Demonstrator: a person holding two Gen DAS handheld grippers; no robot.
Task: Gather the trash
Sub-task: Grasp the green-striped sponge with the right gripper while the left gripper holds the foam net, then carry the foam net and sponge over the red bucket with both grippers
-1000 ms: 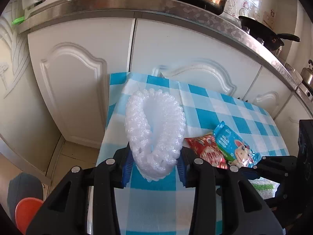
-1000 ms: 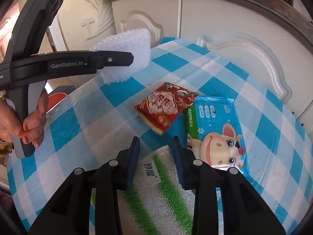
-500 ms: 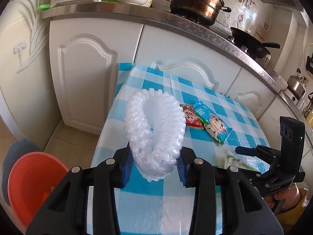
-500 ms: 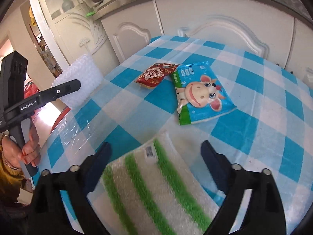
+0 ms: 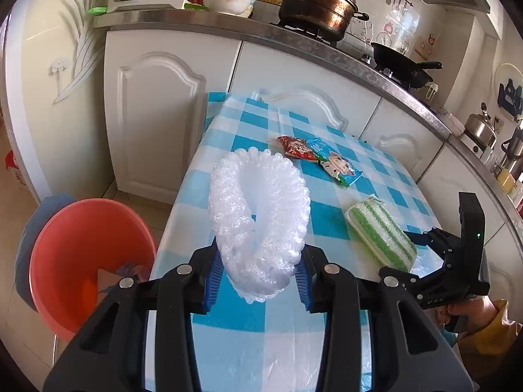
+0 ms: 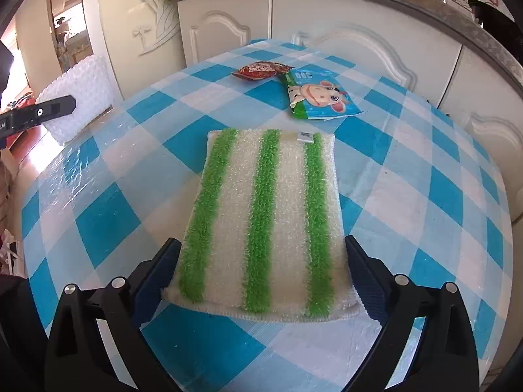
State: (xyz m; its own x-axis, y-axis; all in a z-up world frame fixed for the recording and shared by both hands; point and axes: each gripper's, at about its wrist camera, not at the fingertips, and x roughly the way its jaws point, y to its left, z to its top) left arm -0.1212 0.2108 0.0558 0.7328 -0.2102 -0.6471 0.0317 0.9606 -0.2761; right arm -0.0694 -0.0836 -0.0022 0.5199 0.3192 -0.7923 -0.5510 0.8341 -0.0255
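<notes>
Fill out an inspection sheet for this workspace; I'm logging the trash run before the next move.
Surface: checked tablecloth under clear plastic film.
Job's things: bubble wrap folded in left gripper; red wrapper and blue cow wrapper lying touching; orange basin on the floor beside the table, scraps inside.
Clutter: green-striped cloth flat on the table.
Grippers: left jaws shut on the wrap; right gripper open, straddling the cloth's near end.
Cables: nothing seen.
Surroundings: white cabinets, pot, wok.
</notes>
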